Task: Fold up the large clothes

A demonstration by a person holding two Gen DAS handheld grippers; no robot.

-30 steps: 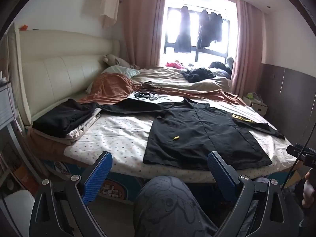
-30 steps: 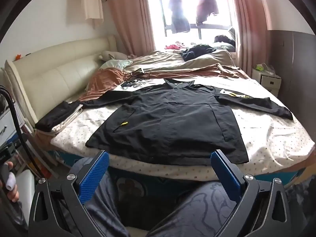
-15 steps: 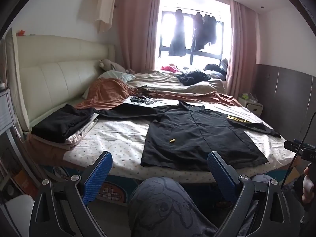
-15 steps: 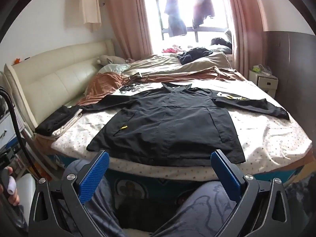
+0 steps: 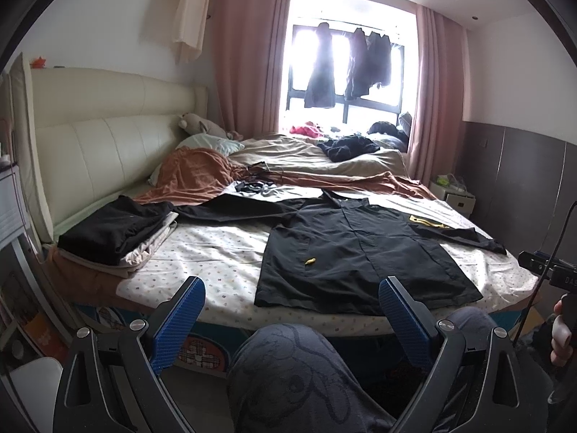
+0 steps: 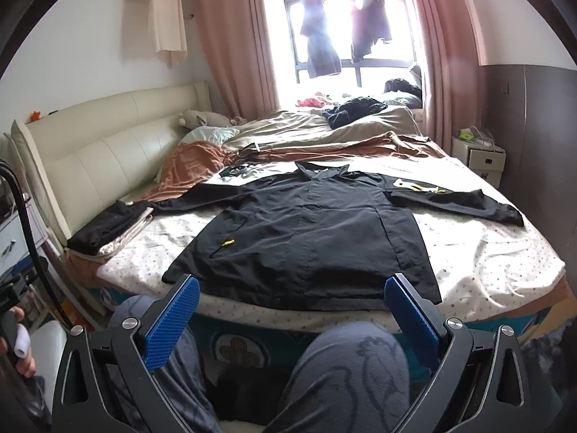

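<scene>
Both hand-held grippers, left (image 5: 291, 309) and right (image 6: 291, 306), hover spread and empty short of the jacket (image 6: 306, 238) flat on the bed (image 6: 487, 259) (slick fabric; a thin pinch may slip mid-fold).

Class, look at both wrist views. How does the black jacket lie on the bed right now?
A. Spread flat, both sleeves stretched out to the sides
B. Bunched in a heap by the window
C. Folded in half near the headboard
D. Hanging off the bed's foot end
A: the black jacket lies flat, front up, on the bed, with one sleeve reaching toward the folded clothes pile and the other toward the far side.
</scene>
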